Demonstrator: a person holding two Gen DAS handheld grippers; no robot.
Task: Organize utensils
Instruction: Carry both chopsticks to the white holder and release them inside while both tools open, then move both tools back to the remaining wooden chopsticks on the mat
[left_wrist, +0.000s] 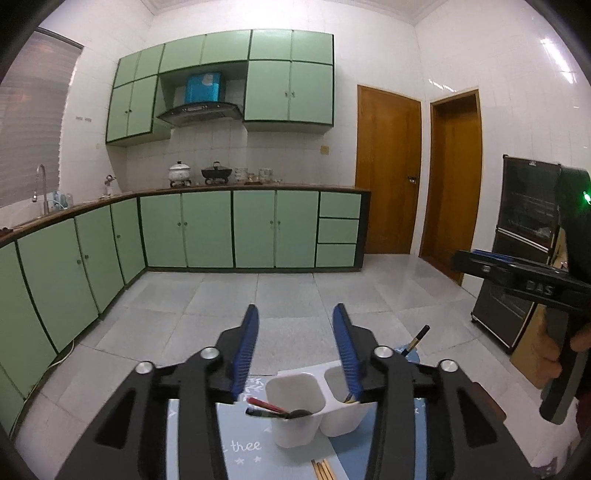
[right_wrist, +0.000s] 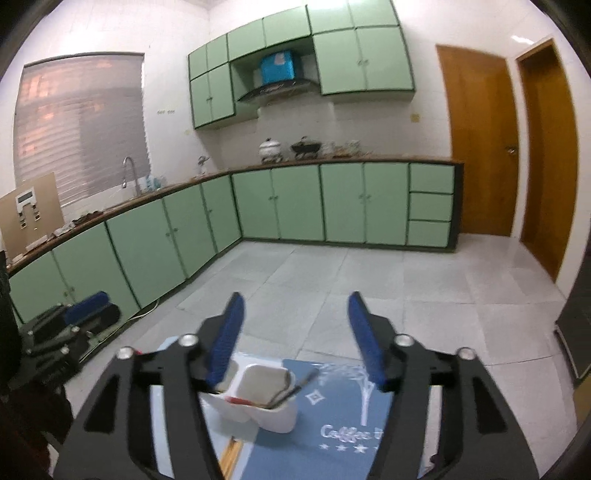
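Note:
A white two-compartment utensil holder (left_wrist: 295, 410) stands on a blue placemat (left_wrist: 240, 446), just below my left gripper (left_wrist: 295, 314), which is open and holds nothing. Its near compartment contains a red-handled utensil (left_wrist: 264, 404) and a dark spoon (left_wrist: 297, 413). A black-and-gold chopstick (left_wrist: 417, 339) sticks up behind the far compartment. Wooden chopsticks (left_wrist: 322, 469) lie on the mat in front. In the right wrist view the holder (right_wrist: 258, 395) sits under my open, empty right gripper (right_wrist: 295, 299), with the red handle (right_wrist: 236, 399) and a dark-handled utensil (right_wrist: 299, 384) leaning out.
The mat (right_wrist: 332, 424) lies on a table over a pale tiled floor (left_wrist: 288, 295). Green base cabinets (left_wrist: 229, 229) run along the back and left. Two wooden doors (left_wrist: 388, 170) stand at the right. A black glass-fronted appliance (left_wrist: 524, 229) is at the far right. A hand (left_wrist: 576, 339) holds the right gripper body (left_wrist: 517, 275).

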